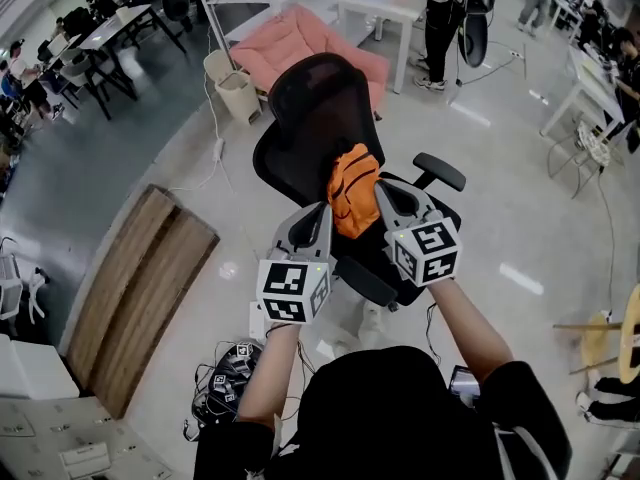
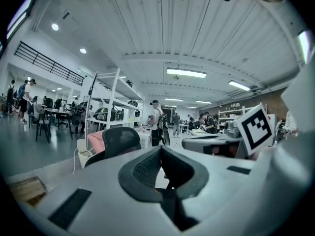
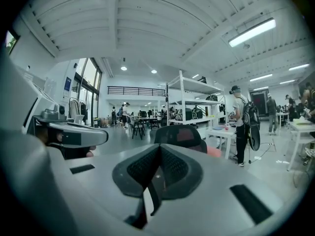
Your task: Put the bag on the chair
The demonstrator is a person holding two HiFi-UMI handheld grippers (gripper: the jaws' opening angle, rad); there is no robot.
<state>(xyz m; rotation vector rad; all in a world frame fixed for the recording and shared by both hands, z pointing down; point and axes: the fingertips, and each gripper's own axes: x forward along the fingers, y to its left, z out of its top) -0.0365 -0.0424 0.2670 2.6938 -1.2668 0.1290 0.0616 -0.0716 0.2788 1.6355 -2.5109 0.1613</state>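
An orange bag point(image 1: 352, 190) hangs over the seat of a black mesh office chair point(image 1: 315, 108), carried between both grippers. My left gripper point(image 1: 322, 218) is at the bag's left side and my right gripper point(image 1: 385, 196) at its right. In the left gripper view the jaws point(image 2: 161, 149) are shut, with a dark strap point(image 2: 170, 203) running down from them. The right gripper view shows the same: jaws point(image 3: 160, 146) shut on a thin dark strap point(image 3: 147, 200). The bag's body is hidden below both cameras. The chair's backrest point(image 2: 120, 139) point(image 3: 177, 134) stands just ahead.
A pink cushioned seat point(image 1: 300, 38) and a white bin point(image 1: 235, 88) stand behind the chair, near a white table point(image 1: 385, 8) and a standing person point(image 1: 440, 18). A wooden board point(image 1: 140, 288) lies on the floor at left. Gear and cables point(image 1: 225, 378) lie by my feet.
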